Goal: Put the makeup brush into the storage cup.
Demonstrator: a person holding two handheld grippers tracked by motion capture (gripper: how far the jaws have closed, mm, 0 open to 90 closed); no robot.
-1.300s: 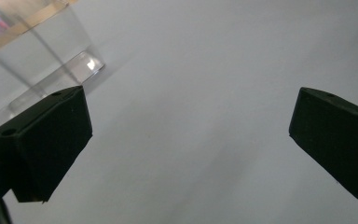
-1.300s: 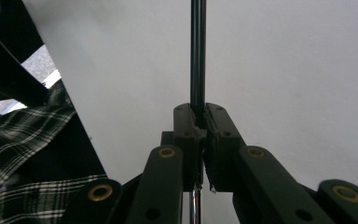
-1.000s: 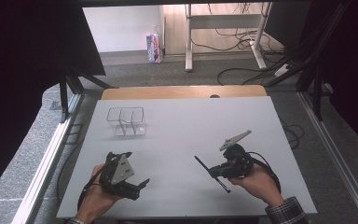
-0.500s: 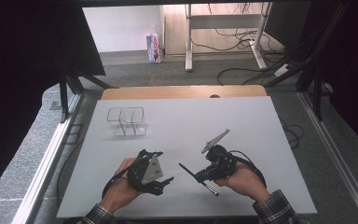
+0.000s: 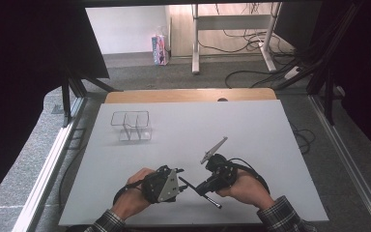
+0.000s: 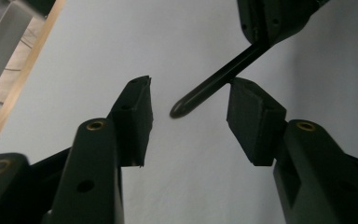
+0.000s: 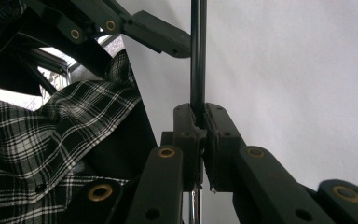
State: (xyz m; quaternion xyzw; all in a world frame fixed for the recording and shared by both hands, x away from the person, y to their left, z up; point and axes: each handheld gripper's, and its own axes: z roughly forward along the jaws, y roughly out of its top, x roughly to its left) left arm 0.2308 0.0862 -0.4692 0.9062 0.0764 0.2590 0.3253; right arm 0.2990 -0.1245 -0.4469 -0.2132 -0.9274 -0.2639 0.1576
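Pen (image 7: 198, 56), black and slim, is clamped between the two jaws of the right gripper (image 7: 199, 135), whose pads are pressed together on its barrel. In the right gripper view the barrel runs straight up out of the jaws, and a short metal length of it shows below them. In the high view the pen (image 5: 187, 183) slants across the right gripper (image 5: 204, 187): one end points up and to the left, toward the other tool, and the other end reaches down to the right, close to the white table (image 5: 251, 130).

Left gripper (image 6: 189, 116) stands just beside that tool, with its jaws apart. They have just been closing, and the rounded tip of the pen (image 6: 200, 95) now lies in the gap between them. One pad sits close against the barrel; the other is clear of it. Whether the near pad touches cannot be told. In the high view the left gripper (image 5: 178, 180) meets the pen's upper end.

Beyond both tools, well away toward the far left of the table, stands a clear two-part holder (image 5: 131, 125). A checked sleeve (image 5: 282, 217) covers the right forearm.
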